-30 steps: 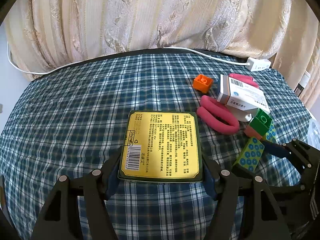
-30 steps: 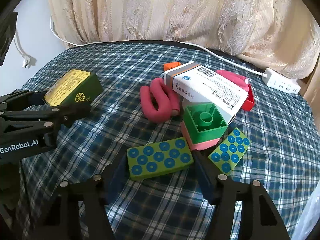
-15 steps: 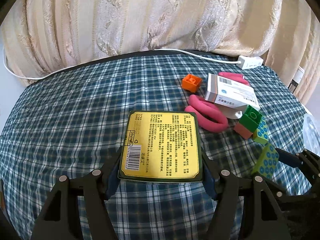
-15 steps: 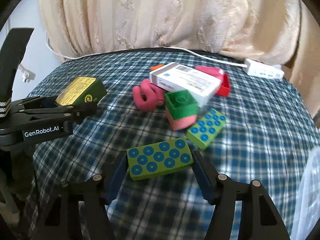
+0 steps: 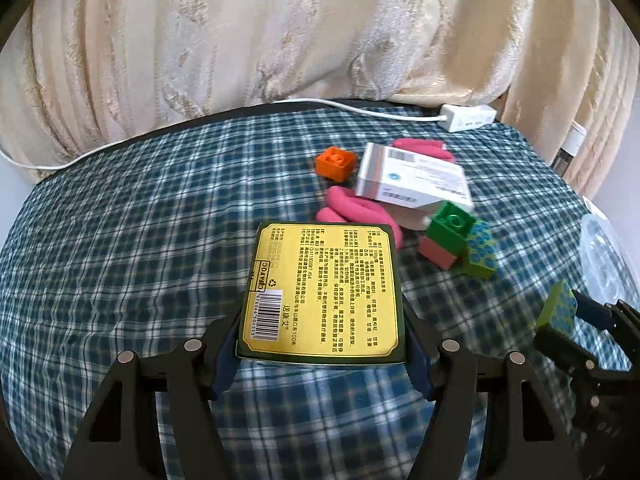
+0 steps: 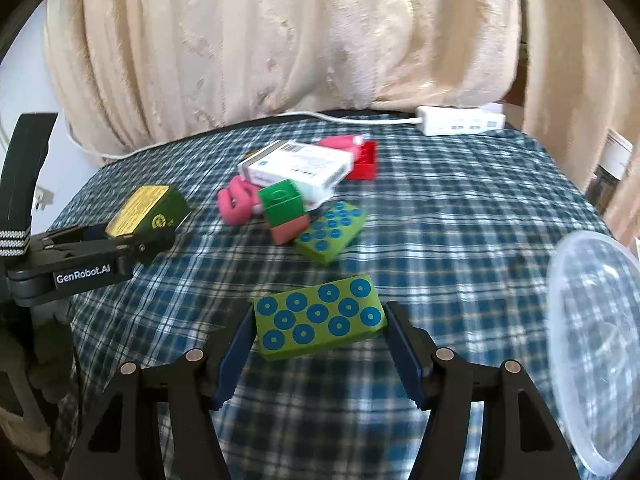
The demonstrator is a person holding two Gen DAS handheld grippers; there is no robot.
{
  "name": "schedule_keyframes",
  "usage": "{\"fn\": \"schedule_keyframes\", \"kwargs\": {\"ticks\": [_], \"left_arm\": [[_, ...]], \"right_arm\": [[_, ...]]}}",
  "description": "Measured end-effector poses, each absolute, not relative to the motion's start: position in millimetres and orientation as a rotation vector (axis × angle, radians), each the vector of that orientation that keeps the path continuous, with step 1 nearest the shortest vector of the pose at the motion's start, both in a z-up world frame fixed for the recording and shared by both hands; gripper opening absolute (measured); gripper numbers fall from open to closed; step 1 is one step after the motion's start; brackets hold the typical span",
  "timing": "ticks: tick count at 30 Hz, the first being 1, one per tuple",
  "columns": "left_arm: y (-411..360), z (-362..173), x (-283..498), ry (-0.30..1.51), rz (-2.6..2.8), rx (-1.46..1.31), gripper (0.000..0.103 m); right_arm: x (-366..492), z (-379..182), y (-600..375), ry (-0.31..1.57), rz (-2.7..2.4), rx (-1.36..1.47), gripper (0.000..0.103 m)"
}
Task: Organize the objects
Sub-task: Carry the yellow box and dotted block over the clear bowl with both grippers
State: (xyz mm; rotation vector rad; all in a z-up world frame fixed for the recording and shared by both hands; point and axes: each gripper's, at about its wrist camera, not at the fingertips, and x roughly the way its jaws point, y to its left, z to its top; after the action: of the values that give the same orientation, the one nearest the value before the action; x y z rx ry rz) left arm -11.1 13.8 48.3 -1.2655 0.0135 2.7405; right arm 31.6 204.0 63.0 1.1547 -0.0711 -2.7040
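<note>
left wrist view: i am holding the left tool [image 5: 322, 344] pinched on the green box with the yellow label [image 5: 323, 294], its blue pads pressing the box's two long sides, and the box is hanging above the checked cloth of the bench [image 5: 120, 240]. far and to the right the pile is sitting: an orange brick [image 5: 336, 163], a white carton [image 5: 414, 180] lying over a pink looped piece [image 5: 352, 212], and a green brick [image 5: 452, 226] stacked on a pink brick [image 5: 437, 252]. at the right edge i am seeing the right tool [image 5: 560, 316], edge on, carrying its block.

right wrist view: the right tool [image 6: 320, 330] is pinching the green dotted block [image 6: 320, 322] by its short ends, clear of the cloth. a second dotted block [image 6: 332, 232] is lying farther off, just beside the stacked bricks, with a red brick [image 6: 365, 160] behind the carton. a clear plastic container [image 6: 592, 344] is showing at the near right, and the left tool [image 6: 132, 236] with its box is sitting at the left.

i judge the container to be the likely place for the block, though the task is not saying so. to do this well i am planning to carry the block level over the rim, lower it inside, and only then spread the tool, keeping the left tool well apart so the two loads are not colliding.
</note>
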Motion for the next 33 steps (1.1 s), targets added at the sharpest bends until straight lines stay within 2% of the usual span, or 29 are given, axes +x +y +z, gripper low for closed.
{"fn": "schedule_keyframes", "kwargs": {"ticks": [33], "left_arm": [[165.7, 75.6, 9.6, 0.238, 2.490, -1.133, 0.068]], "right_arm": [[92.6, 81.7, 358.7, -0.355, -3.037, 1.088, 0.067]]}}
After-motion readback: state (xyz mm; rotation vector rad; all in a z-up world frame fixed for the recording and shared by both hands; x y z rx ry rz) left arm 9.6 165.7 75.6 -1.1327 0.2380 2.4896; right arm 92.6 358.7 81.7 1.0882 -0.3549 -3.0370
